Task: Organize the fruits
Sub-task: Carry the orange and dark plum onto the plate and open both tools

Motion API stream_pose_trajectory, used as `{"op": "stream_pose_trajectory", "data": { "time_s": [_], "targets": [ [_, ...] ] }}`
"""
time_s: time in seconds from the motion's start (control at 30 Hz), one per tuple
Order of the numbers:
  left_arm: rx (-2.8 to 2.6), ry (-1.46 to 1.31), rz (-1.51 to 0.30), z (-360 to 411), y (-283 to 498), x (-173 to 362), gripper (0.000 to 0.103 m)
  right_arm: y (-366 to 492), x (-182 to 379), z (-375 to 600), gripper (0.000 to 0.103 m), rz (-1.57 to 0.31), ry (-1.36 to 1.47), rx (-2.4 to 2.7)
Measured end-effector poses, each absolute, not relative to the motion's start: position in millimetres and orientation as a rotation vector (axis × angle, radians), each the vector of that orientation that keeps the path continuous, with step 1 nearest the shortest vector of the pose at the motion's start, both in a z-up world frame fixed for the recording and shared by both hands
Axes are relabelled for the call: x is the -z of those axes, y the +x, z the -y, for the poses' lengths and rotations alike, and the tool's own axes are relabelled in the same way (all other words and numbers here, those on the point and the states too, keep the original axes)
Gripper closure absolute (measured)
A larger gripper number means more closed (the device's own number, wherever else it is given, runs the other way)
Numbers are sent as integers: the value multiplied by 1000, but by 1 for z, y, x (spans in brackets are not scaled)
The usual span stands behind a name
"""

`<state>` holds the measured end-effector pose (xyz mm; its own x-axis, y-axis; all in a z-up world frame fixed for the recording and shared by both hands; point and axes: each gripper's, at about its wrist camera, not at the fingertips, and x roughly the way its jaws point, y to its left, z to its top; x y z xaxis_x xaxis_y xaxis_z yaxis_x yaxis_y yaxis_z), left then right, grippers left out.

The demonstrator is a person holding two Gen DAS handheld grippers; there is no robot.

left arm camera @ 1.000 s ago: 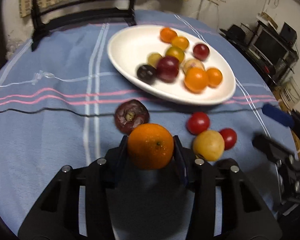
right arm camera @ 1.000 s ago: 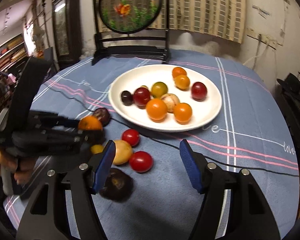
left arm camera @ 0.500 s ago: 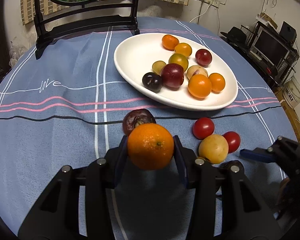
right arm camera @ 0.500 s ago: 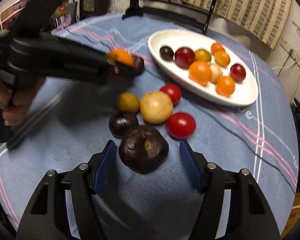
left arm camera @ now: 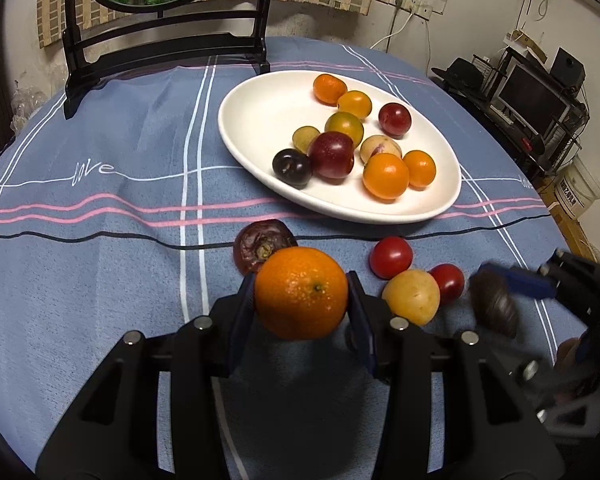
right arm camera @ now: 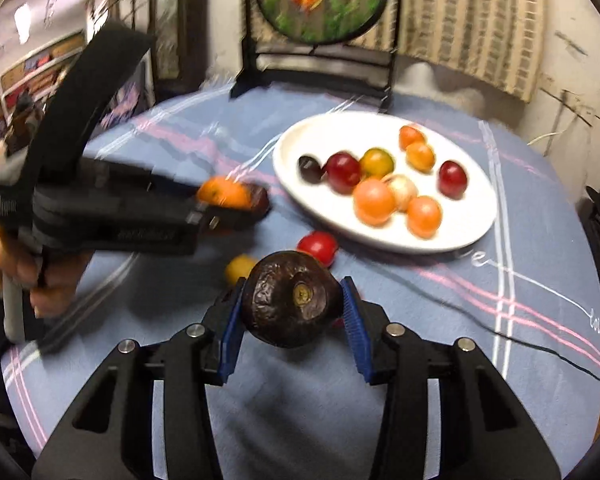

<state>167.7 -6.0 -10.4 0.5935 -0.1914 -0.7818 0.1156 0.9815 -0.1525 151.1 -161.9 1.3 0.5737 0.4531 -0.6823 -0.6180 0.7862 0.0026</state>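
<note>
One white plate at the upper middle of the frame carries ten fruits: four orange ones, two red plums, one dark plum, two greenish ones and one pale one. Lower in the frame are two red tomatoes, one yellow fruit, one orange and two dark wrinkled fruits. Two hand-held grippers show, each holding one fruit.

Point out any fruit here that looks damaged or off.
The dark fruit in the right gripper looks wrinkled and shrivelled, its skin dull brown-purple. A similar wrinkled dark fruit lies on the cloth behind the orange held by the left gripper. The fruit on the white plate looks smooth.
</note>
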Motion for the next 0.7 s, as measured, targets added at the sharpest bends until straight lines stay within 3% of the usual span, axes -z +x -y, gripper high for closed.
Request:
{"op": "stream_pose_trajectory", "data": {
  "time_s": [0.23,0.7],
  "targets": [
    [160,-82,-894,10,167,3,58,161,-21,179,57,-606,-98,-546],
    [168,-78,-866,29,222,-34,58,221,-55,196,57,-644,37,-318]
  ]
}}
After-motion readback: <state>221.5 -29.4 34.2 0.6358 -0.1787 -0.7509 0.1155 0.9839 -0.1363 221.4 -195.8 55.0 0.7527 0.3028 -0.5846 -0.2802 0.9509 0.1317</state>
